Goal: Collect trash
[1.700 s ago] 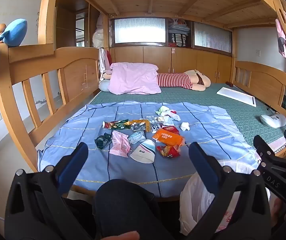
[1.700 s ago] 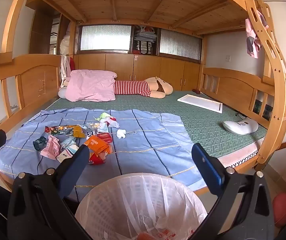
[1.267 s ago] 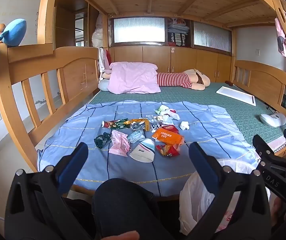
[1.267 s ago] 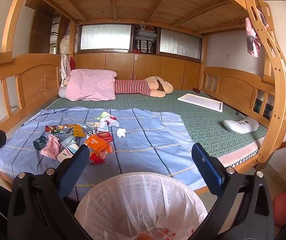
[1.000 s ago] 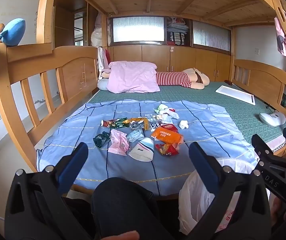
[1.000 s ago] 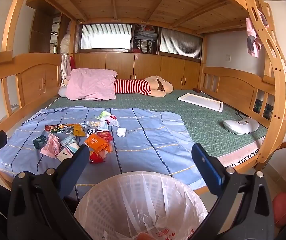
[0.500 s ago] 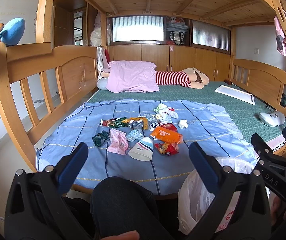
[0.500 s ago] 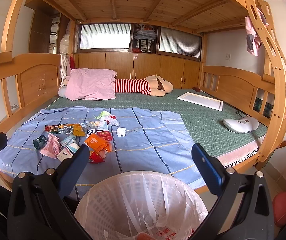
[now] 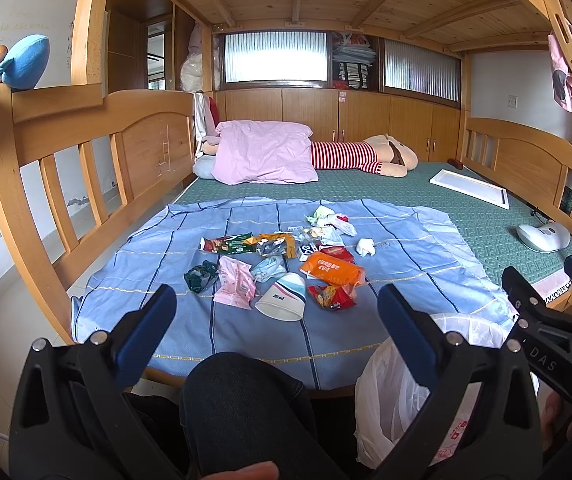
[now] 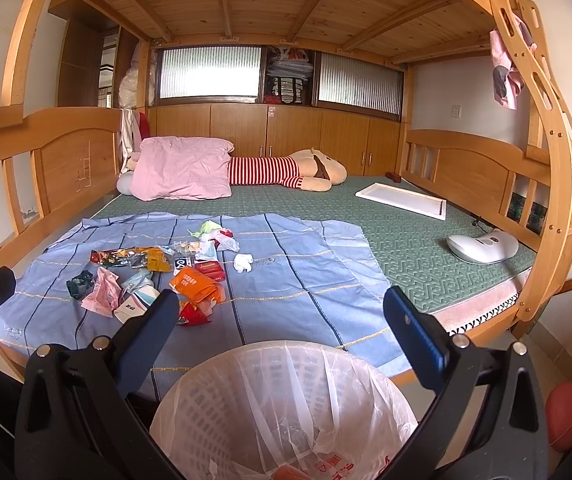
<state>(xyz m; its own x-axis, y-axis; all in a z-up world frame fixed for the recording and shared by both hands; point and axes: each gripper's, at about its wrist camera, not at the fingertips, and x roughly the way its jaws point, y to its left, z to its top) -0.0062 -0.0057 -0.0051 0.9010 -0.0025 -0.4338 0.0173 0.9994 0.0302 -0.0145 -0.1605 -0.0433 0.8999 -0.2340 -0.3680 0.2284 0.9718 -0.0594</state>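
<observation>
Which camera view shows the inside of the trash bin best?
The right wrist view: it looks down into the lined trash bin, showing the mesh wall and something at the bottom. The left wrist view shows only the bag's outer side, partly behind the gripper's finger.

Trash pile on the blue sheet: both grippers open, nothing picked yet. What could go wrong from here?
1. The wrappers overlap. Closing on the orange packet may drag the red wrapper or the paper cup along.
2. The loose blue sheet could bunch up between the fingers.
3. The bin sits below the bed edge. A light piece like the crumpled tissue might drop on the way there.
</observation>
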